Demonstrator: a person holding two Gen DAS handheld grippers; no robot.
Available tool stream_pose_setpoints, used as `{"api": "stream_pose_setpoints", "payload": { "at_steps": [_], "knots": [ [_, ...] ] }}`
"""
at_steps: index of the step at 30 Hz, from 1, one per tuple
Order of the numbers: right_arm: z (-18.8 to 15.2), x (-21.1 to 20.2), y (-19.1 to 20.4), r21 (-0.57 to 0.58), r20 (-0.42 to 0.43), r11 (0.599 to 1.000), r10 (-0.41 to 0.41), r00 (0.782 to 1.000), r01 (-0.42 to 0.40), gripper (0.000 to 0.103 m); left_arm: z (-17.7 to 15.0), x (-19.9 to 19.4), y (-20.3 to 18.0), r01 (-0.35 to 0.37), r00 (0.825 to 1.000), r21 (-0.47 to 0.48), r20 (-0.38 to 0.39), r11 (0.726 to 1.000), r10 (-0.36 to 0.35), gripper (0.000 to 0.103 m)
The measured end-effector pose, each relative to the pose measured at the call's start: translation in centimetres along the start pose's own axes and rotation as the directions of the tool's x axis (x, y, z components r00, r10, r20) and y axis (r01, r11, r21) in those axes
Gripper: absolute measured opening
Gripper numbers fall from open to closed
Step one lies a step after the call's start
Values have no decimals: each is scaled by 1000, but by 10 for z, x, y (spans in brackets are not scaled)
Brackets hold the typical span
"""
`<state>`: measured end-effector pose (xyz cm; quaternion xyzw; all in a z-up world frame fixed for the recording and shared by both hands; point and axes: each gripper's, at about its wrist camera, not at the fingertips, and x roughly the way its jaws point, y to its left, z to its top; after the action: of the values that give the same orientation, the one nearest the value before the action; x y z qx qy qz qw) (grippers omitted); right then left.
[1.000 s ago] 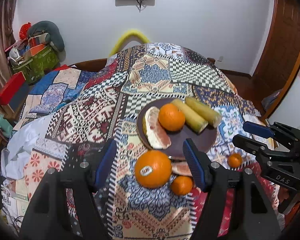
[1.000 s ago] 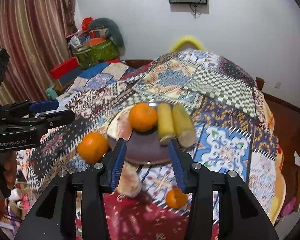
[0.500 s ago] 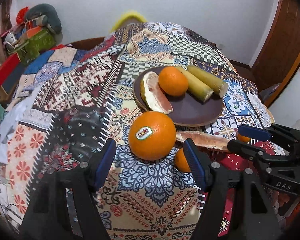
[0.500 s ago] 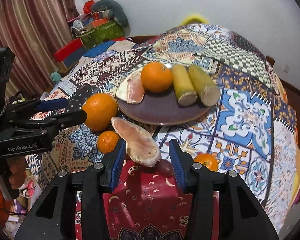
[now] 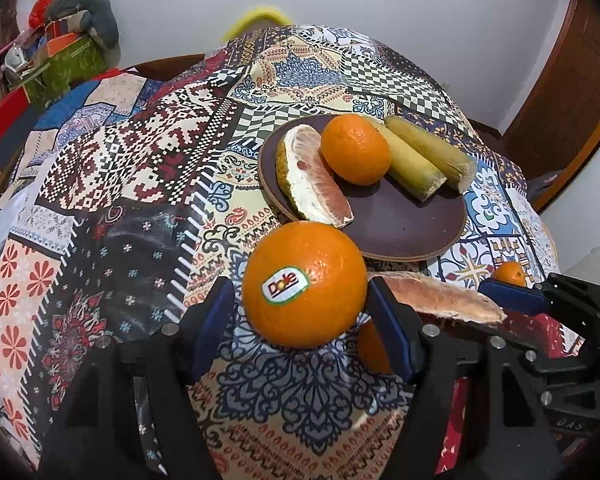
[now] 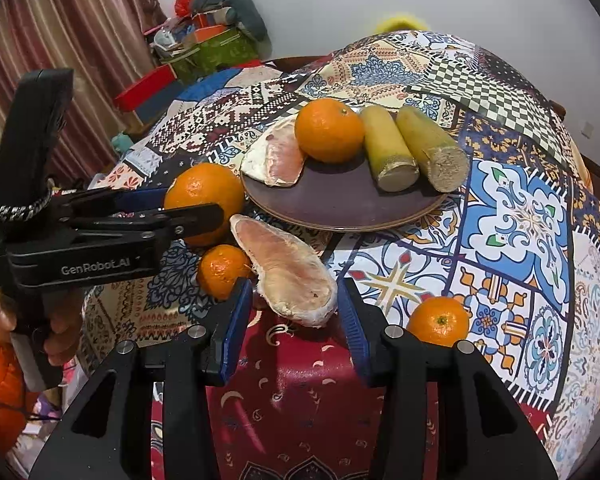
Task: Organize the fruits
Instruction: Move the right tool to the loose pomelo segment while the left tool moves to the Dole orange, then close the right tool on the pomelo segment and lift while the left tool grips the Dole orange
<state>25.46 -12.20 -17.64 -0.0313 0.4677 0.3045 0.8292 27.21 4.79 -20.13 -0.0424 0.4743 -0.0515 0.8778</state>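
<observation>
A brown plate on the patterned cloth holds a pomelo wedge, an orange and two sugarcane pieces. A big Dole orange lies in front of the plate, between the open fingers of my left gripper. My right gripper is open around the near end of a loose pomelo wedge. A small tangerine lies beside that wedge. Another tangerine lies to the right.
The table has a patchwork cloth and rounded edges that fall away on all sides. Boxes and bags are stacked by the curtain at the back left. A wooden door is at the right.
Both grippers moved forward and down. The Dole orange now sits between the left fingers, and the loose pomelo wedge sits between the right fingers.
</observation>
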Motion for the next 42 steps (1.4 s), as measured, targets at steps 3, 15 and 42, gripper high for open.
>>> {"api": "stream_pose_setpoints", "payload": {
  "at_steps": [3, 15, 42],
  "knots": [
    [1, 6, -4, 2, -13, 1000, 2, 1000, -2, 41, -1, 6, -4, -17, 1000, 17, 12, 1000, 17, 66],
    [2, 5, -16, 58, 18, 998, 27, 999, -28, 29, -2, 2, -4, -13, 999, 31, 31, 999, 12, 64],
    [-2, -4, -9, 10, 20, 1000, -9, 1000, 8, 27, -41, -36, 12, -20, 999, 10, 25, 1000, 20, 64]
  ]
}}
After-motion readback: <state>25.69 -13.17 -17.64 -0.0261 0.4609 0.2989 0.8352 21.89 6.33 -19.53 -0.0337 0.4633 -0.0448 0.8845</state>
